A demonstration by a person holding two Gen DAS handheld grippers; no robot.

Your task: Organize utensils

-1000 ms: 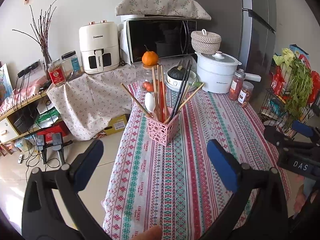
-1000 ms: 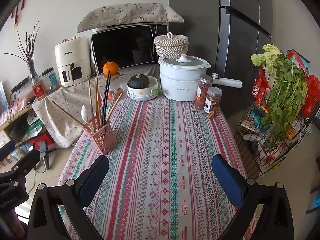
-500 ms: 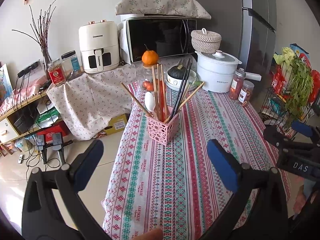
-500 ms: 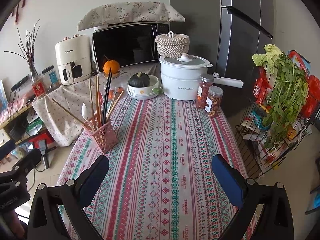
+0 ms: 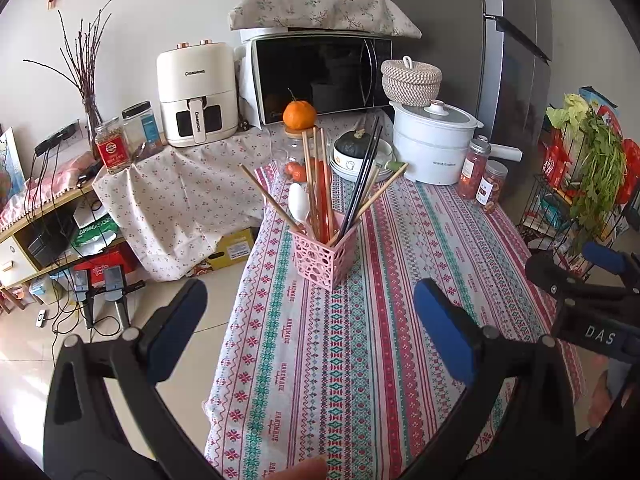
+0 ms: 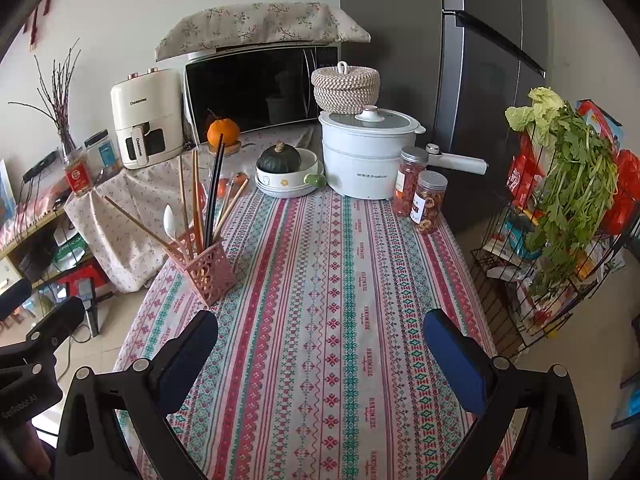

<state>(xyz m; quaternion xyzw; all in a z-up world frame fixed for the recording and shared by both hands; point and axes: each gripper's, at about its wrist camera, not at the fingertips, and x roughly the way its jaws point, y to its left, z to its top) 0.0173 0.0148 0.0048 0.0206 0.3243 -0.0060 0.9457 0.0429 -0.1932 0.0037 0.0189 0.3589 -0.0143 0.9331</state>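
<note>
A pink perforated utensil holder (image 5: 325, 256) (image 6: 203, 272) stands upright near the left edge of the patterned tablecloth (image 5: 360, 340) (image 6: 332, 300). Out of it stick several wooden chopsticks (image 5: 316, 184), a black pair (image 5: 362, 176) (image 6: 214, 188) and a white spoon (image 5: 299, 207) (image 6: 169, 222). My left gripper (image 5: 310, 316) hovers open in front of the holder, nothing between its blue pads. Over the table's near middle my right gripper (image 6: 320, 348) is open and empty too, the holder off to its left. The right gripper's body (image 5: 580, 292) shows at the right of the left wrist view.
At the table's far end stand a white electric pot (image 6: 368, 156), two jars of snacks (image 6: 420, 196), a bowl with a dark squash (image 6: 286, 172) and an orange (image 5: 299, 114). Beyond are a microwave (image 6: 260, 92) and air fryer (image 5: 194, 94). A wire rack with greens (image 6: 560, 208) flanks the right.
Both grippers stay open and almost still. The right wrist view has drifted slightly, with the table's far objects sitting a little lower in the frame.
</note>
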